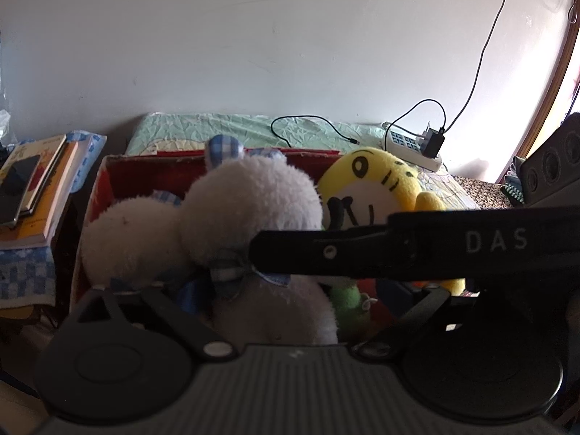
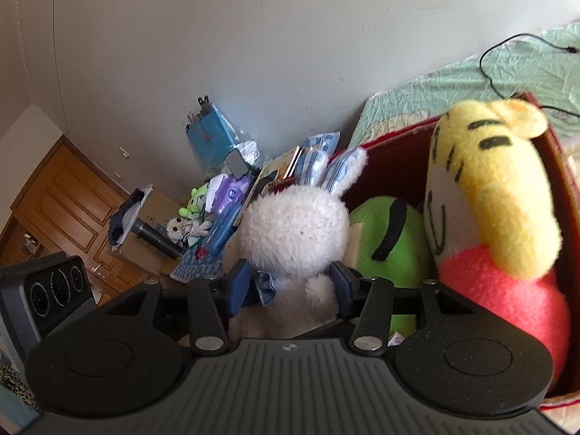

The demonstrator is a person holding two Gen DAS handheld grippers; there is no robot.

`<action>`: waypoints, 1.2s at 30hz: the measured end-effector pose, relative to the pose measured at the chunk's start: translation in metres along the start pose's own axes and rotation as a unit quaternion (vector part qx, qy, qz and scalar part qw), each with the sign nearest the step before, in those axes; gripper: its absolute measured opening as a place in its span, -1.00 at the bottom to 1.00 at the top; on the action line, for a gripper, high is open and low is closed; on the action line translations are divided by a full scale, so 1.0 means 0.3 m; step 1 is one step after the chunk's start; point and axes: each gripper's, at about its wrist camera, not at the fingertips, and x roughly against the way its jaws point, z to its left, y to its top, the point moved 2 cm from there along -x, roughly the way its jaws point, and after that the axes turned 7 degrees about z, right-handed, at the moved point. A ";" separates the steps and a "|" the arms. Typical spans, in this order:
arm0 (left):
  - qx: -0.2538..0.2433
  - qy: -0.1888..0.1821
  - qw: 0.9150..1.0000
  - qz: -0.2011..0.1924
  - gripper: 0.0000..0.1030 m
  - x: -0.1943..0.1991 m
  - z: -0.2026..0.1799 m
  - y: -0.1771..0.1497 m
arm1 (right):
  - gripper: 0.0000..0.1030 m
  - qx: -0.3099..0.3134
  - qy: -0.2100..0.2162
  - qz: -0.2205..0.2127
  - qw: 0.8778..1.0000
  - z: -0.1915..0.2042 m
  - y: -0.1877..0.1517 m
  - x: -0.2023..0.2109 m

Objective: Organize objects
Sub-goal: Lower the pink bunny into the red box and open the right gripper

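Observation:
A white plush rabbit with blue checked ears and bow sits in a red cardboard box on the bed. A yellow tiger plush and a green plush lie beside it in the box. My right gripper has its blue pads either side of the rabbit at the neck, without squeezing the fur. One of its black fingers crosses the left wrist view. My left gripper is spread wide around the rabbit's body, with its fingertips hidden.
A stack of books with a phone on top stands left of the box. A white power strip with a charger and a loose black cable lie on the green sheet. Clutter covers the side table; a wooden door is beyond.

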 end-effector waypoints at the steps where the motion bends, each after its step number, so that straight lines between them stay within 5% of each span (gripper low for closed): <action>1: 0.001 0.002 1.000 0.001 0.88 0.000 -0.002 0.000 | 0.01 -0.001 -0.003 -0.005 1.000 -0.001 0.001 0.009; 9: 0.006 0.026 1.000 0.007 0.91 0.016 -0.015 -0.006 | -0.16 -0.014 -0.023 -0.020 0.999 -0.018 0.004 0.047; 28: 0.026 0.150 0.988 0.036 0.95 0.052 -0.094 -0.017 | -0.14 0.005 -0.091 -0.054 0.994 0.006 -0.070 0.139; 36: 0.018 0.155 0.987 0.040 0.95 0.073 -0.151 -0.036 | -0.12 0.023 -0.124 -0.064 0.990 0.025 -0.115 0.176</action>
